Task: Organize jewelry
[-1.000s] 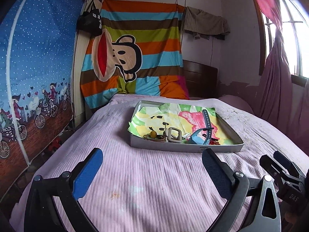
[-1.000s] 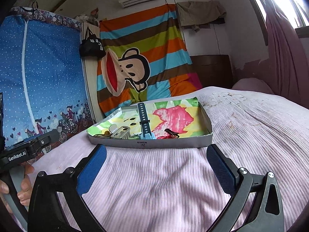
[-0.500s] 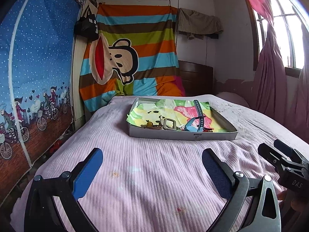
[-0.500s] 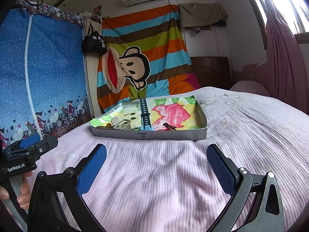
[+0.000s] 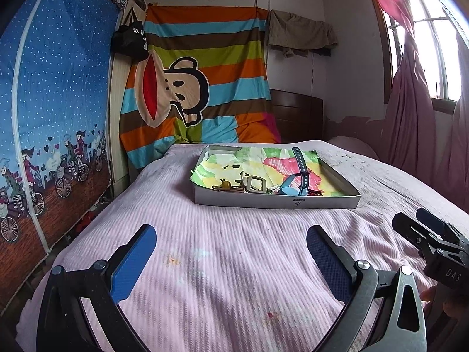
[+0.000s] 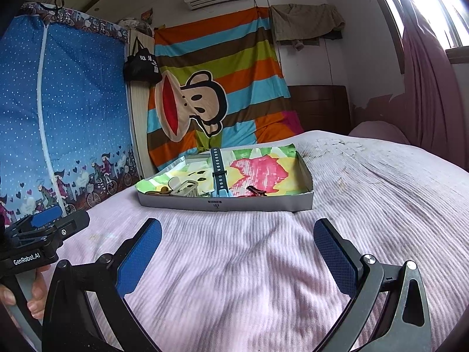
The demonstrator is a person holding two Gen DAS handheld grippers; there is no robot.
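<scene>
The left tongs [image 5: 231, 252] hang over the pink bedspread [image 5: 234, 234] with their blue pads wide apart and nothing between them. The right tongs [image 6: 237, 243] do the same, pads spread, gripping nothing.

Only the left wrist view shows the right tongs from outside: they poke in at the far right edge, beside and slightly ahead of the left pair, with a bit of the hand under them. Only the right wrist view shows the left tongs from outside, low at its left edge, with the left hand [image 6: 35, 290] wrapped round the grey handle. The right view also takes in the tray's right wall and a dark red hair clip [image 6: 256, 190] lying near the front wall, right of the strap; in the left view that spot is mostly hidden behind the strap.

Straight ahead of both tongs, well apart from them, a shallow grey tray [image 5: 275, 202] sits on the bed, lined with a bright cartoon cloth [image 5: 255, 161]. Inside, bunched against the front wall, lie the jewelry pieces: a blue watch strap [image 5: 302, 167] stretched toward the back, a pale rectangular buckle [image 5: 255, 184] left of it, and a small brownish tangle with a yellow bead [image 5: 225, 185] further left.
</scene>
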